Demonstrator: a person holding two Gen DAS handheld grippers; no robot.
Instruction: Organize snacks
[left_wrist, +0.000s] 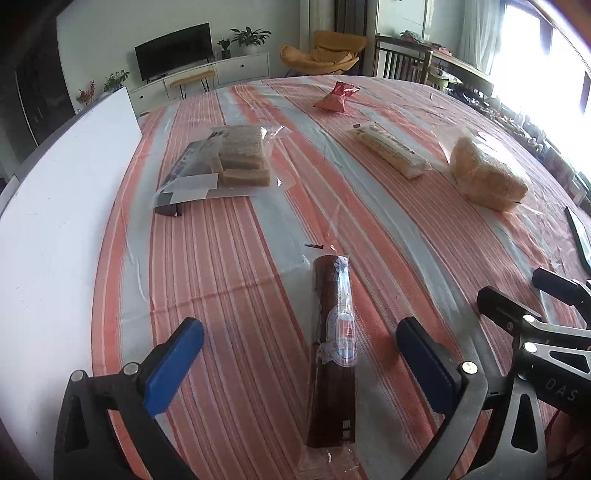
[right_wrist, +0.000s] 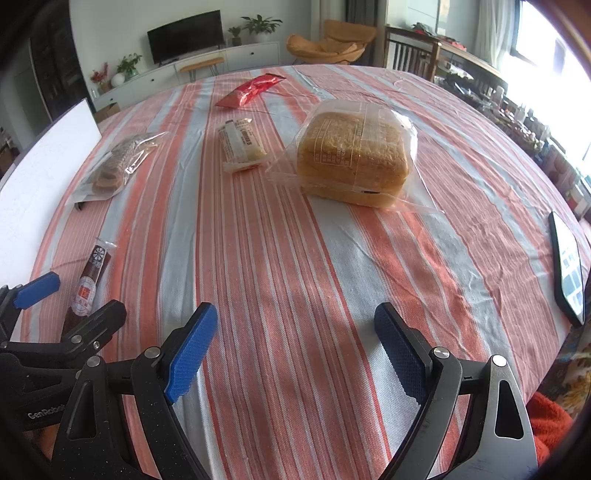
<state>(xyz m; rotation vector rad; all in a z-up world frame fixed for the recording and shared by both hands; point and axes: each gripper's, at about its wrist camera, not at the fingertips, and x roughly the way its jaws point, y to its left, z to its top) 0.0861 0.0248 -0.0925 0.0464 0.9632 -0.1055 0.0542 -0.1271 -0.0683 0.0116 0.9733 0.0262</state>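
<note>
Lying on the striped cloth of the surface (left_wrist: 229, 266), five wrapped snacks, well apart from each other. Left hand-held gripper (left_wrist: 299, 350): blue fingers spread wide, one on each side of a long brown sausage stick (left_wrist: 334, 339), not touching it. Right hand-held gripper (right_wrist: 295, 343): spread wide too, nothing between the fingers, only bare cloth below. Straight ahead of the right one, a big yellow bread in a clear bag (right_wrist: 352, 158). Just left of the bread, a small white bar (right_wrist: 240, 142). Further back, a red packet (right_wrist: 251, 90). Far left, near a white board (right_wrist: 44, 173), a clear bag with brown biscuits (right_wrist: 114, 168). At the right edge, a phone (right_wrist: 569, 269) with the screen lit.
</note>
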